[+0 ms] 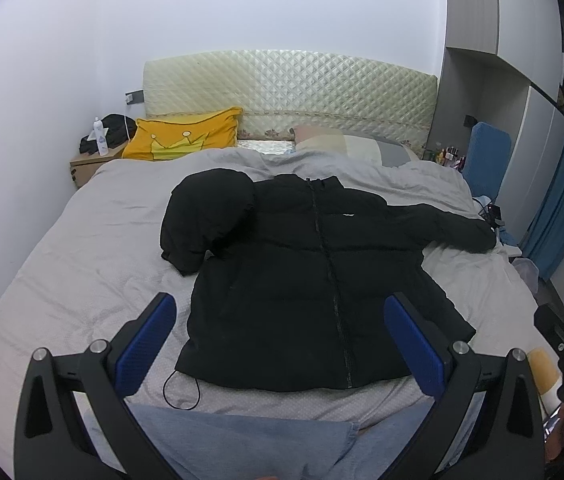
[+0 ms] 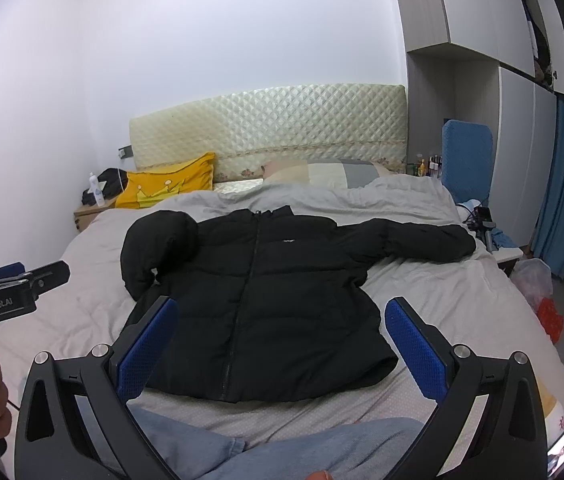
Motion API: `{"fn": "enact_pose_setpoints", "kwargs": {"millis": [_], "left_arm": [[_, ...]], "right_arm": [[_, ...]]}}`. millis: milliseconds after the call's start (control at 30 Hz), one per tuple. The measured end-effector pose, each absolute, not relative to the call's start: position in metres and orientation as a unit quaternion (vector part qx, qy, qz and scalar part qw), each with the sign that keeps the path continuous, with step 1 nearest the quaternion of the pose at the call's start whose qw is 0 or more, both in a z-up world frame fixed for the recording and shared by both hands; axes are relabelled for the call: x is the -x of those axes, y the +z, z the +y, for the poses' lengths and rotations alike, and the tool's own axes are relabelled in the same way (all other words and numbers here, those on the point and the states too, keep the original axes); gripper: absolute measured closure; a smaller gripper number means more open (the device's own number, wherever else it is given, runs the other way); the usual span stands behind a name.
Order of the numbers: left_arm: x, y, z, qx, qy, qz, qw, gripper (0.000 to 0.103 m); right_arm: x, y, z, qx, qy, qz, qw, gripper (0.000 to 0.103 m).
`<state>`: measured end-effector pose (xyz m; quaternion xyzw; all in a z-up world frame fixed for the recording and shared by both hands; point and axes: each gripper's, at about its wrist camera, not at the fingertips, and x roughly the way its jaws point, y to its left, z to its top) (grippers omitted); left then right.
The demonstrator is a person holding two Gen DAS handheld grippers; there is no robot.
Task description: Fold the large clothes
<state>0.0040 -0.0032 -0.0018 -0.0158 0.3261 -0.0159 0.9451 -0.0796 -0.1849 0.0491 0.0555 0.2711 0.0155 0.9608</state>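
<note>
Now we see the black puffer jacket [image 1: 302, 280] lying front-up and zipped on the grey bed cover [image 1: 82, 260], collar toward the quilted headboard [image 1: 290, 92]. One sleeve [image 1: 206, 220] is bent in beside the chest; the other [image 1: 442, 224] stretches out toward the bed's edge. Our left gripper [image 1: 280, 344] hangs above the hem, spread wide, holding nothing. Our right gripper [image 2: 282, 348] does likewise, empty too.

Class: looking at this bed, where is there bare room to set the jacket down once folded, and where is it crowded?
Bare sheet lies left of the black jacket, toward the nightstand, and right of its hem below the outstretched sleeve. Crowded: the pillows by the headboard.
</note>
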Motion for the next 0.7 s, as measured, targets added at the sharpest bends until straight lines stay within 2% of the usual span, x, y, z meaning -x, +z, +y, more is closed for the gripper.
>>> {"fn": "enact_pose_setpoints", "kwargs": {"millis": [700], "left_arm": [[-0.0070, -0.0073, -0.0013, 0.022, -0.015, 0.334, 0.942, 0.000]], "right_arm": [[0.0713, 0.0481, -0.1818, -0.051, 0.007, 0.277, 0.959, 0.000]]}}
